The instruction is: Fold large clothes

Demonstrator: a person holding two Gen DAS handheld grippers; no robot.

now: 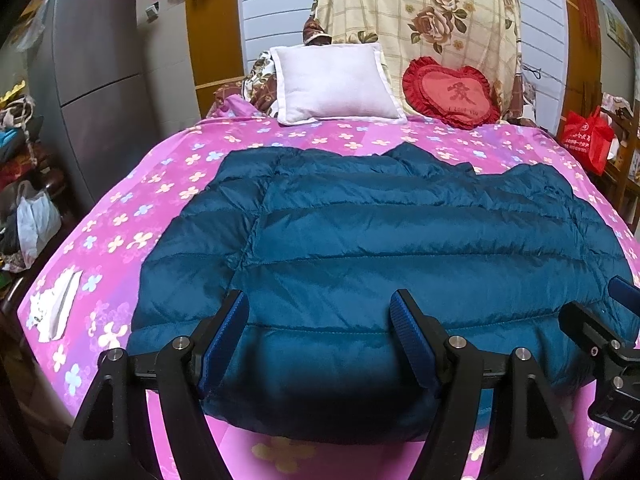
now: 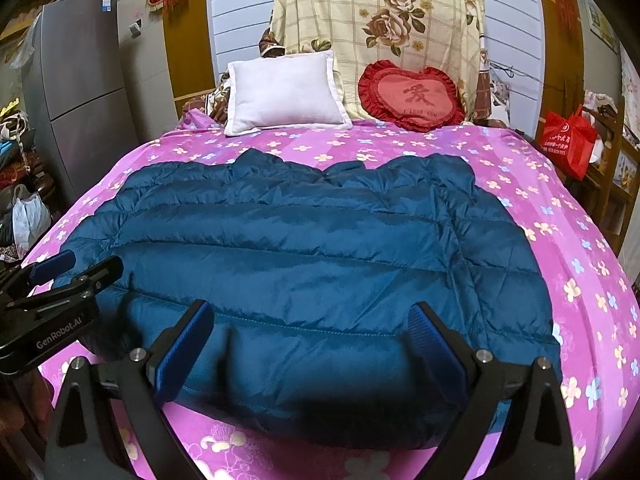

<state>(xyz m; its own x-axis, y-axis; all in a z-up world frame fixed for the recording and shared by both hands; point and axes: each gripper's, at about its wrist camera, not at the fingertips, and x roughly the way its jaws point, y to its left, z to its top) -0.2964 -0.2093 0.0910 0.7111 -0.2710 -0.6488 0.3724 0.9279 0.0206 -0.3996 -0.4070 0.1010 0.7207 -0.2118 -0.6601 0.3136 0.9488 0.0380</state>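
Note:
A teal quilted down jacket (image 1: 380, 248) lies spread flat on the pink flowered bed (image 1: 132, 216), its hem towards me and its collar towards the pillows. It also shows in the right wrist view (image 2: 304, 248). My left gripper (image 1: 320, 320) is open over the hem, left of the middle, its blue-padded fingers apart with nothing between them. My right gripper (image 2: 312, 332) is open over the hem further right, also empty. Each gripper shows at the edge of the other's view: the right one (image 1: 600, 320) and the left one (image 2: 68, 276).
A white pillow (image 1: 336, 84) and a red heart cushion (image 1: 452, 96) lean against a floral quilt at the head of the bed. A grey fridge (image 1: 100, 80) and bags stand left. A red bag (image 1: 588, 140) on a wooden rack stands right. White paper (image 1: 56, 308) lies on the bed's left.

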